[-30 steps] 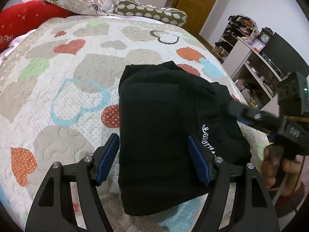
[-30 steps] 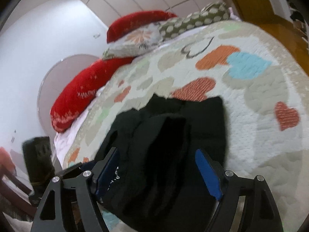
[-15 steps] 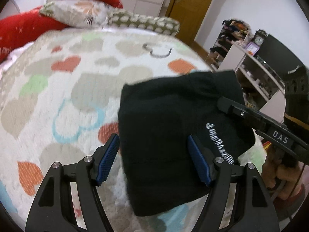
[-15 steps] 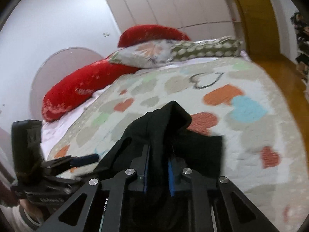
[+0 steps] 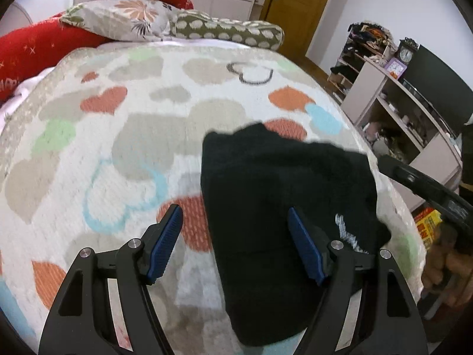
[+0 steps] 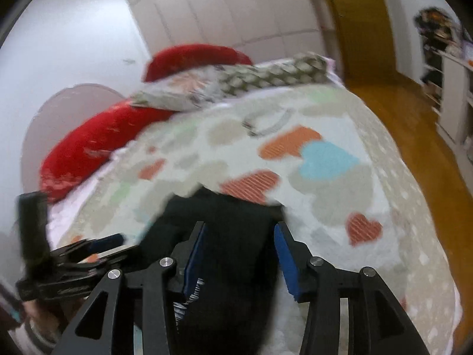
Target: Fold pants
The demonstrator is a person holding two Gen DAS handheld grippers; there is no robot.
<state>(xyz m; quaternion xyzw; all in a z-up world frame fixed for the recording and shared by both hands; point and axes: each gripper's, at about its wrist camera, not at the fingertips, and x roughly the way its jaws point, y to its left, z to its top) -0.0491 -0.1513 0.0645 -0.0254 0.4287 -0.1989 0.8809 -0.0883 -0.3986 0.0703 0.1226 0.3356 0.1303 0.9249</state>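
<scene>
My left tool (image 5: 235, 244) hangs over the bed (image 5: 74, 159) with its blue-padded jaws spread wide, gripping nothing. The folded black pants (image 5: 280, 207) lie on the heart-patterned quilt, their left edge running between my jaws and my right pad over the cloth. White lettering (image 5: 350, 233) shows near their right edge. My right tool (image 5: 425, 189) reaches in from the right, just beside the pants.
</scene>
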